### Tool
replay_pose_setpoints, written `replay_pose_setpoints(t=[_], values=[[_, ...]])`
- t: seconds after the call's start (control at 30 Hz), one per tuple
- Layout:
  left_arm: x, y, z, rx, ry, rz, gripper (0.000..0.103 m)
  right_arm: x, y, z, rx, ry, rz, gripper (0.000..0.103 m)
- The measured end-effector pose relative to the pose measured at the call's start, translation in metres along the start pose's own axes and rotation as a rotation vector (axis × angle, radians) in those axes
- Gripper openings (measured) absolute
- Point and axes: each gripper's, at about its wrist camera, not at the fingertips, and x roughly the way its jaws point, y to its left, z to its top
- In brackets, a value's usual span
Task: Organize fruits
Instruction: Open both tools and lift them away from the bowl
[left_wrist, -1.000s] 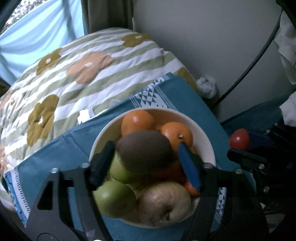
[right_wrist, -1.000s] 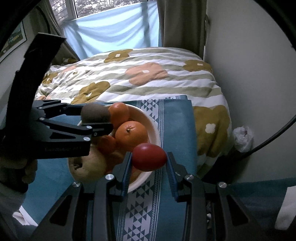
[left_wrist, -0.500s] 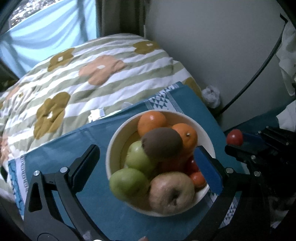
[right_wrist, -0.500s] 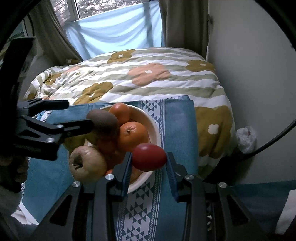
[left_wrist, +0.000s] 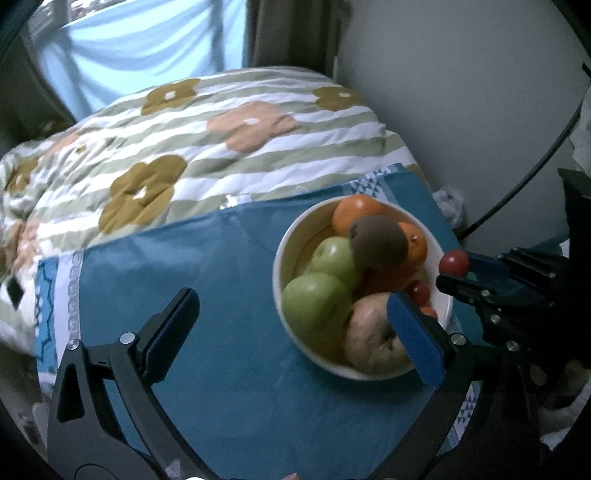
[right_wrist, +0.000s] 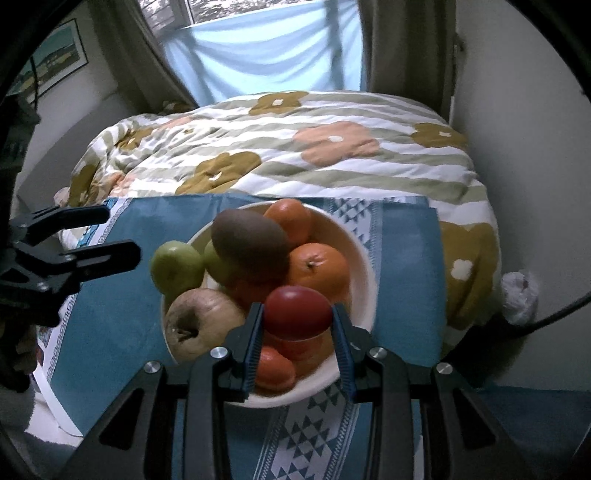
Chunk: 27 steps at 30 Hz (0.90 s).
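A white bowl (left_wrist: 284, 306) (right_wrist: 364, 266) on a blue cloth holds a brown kiwi (left_wrist: 378, 242) (right_wrist: 251, 243) on top, oranges (right_wrist: 319, 267), green apples (left_wrist: 316, 302) (right_wrist: 175, 266) and a brownish apple (right_wrist: 199, 323). My right gripper (right_wrist: 297, 328) is shut on a red tomato (right_wrist: 297, 314) (left_wrist: 453, 262) just above the bowl's near right rim. My left gripper (left_wrist: 291, 325) is open and empty, left of the bowl over the cloth; it also shows in the right wrist view (right_wrist: 110, 236).
The blue patterned cloth (left_wrist: 221, 332) lies on a bed with a striped floral duvet (left_wrist: 221, 140). A wall (left_wrist: 461, 92) and a black cable (left_wrist: 524, 173) are on the right. A crumpled white wad (right_wrist: 519, 295) lies by the wall.
My left gripper let go of the kiwi, which now rests on the fruit pile, opened wide and pulled back to the left. My right gripper moved the tomato in over the bowl.
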Motion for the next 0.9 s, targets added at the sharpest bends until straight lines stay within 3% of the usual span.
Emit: replay_pose_setpoints(t=[0.43, 0.5, 0.57, 0.63, 0.8, 0.9], values=[[-0.017, 0.021, -0.041, -0.099, 0.014, 0.059, 0.103, 0.013, -0.003, 0.002, 0.0, 0.033, 0.066, 0.034], [-0.019, 0.024, -0.046, -0.103, 0.016, 0.062, 0.103, 0.01, -0.003, 0.001, 0.014, 0.021, 0.061, 0.053], [-0.021, 0.025, -0.049, -0.103, 0.016, 0.062, 0.103, 0.006, -0.004, 0.0, 0.03, 0.007, 0.066, 0.08], [-0.024, 0.026, -0.05, -0.103, 0.014, 0.066, 0.103, 0.002, -0.003, -0.001, 0.044, -0.004, 0.068, 0.086], [-0.038, 0.029, -0.054, -0.104, -0.009, 0.086, 0.103, -0.013, 0.005, -0.003, 0.054, -0.032, 0.05, 0.088], [-0.057, 0.031, -0.058, -0.1, -0.042, 0.09, 0.103, -0.028, 0.015, -0.004, 0.052, -0.062, 0.041, 0.096]])
